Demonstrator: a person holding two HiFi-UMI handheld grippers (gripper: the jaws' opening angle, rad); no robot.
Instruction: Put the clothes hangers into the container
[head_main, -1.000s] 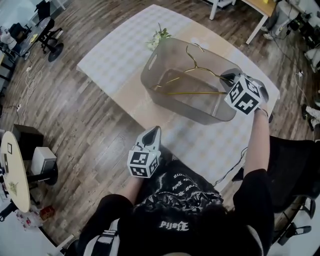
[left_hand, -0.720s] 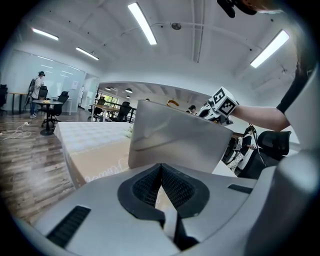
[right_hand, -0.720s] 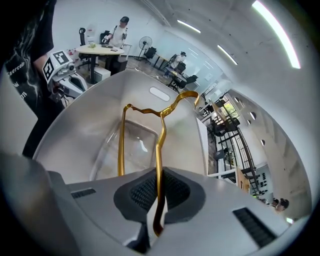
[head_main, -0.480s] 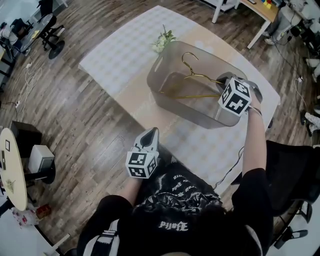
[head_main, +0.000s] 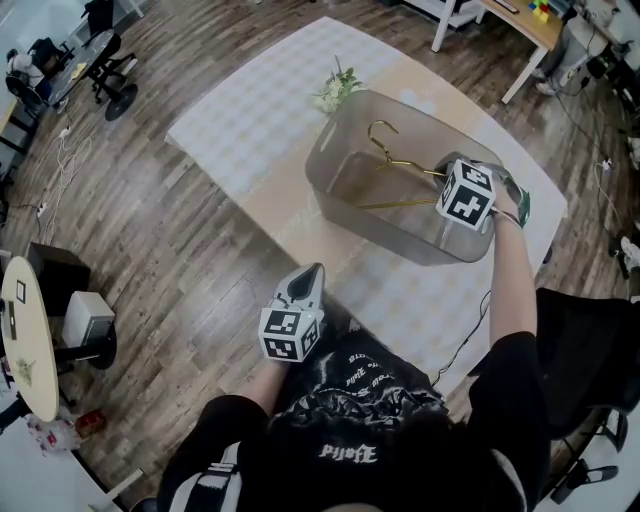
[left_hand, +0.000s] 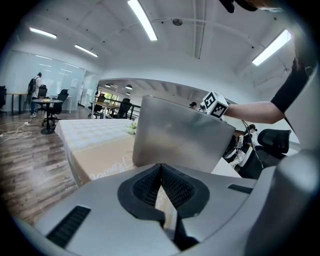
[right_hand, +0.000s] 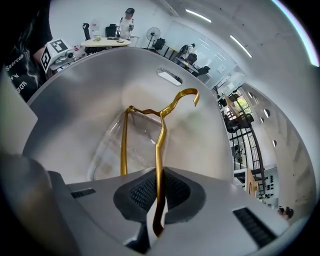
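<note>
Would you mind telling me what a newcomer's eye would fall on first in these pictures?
The gold hanger stands out, pinched in the right tool and hanging inside the grey container on the table. Next comes the left tool, shut and empty, held low beside the table.
</note>
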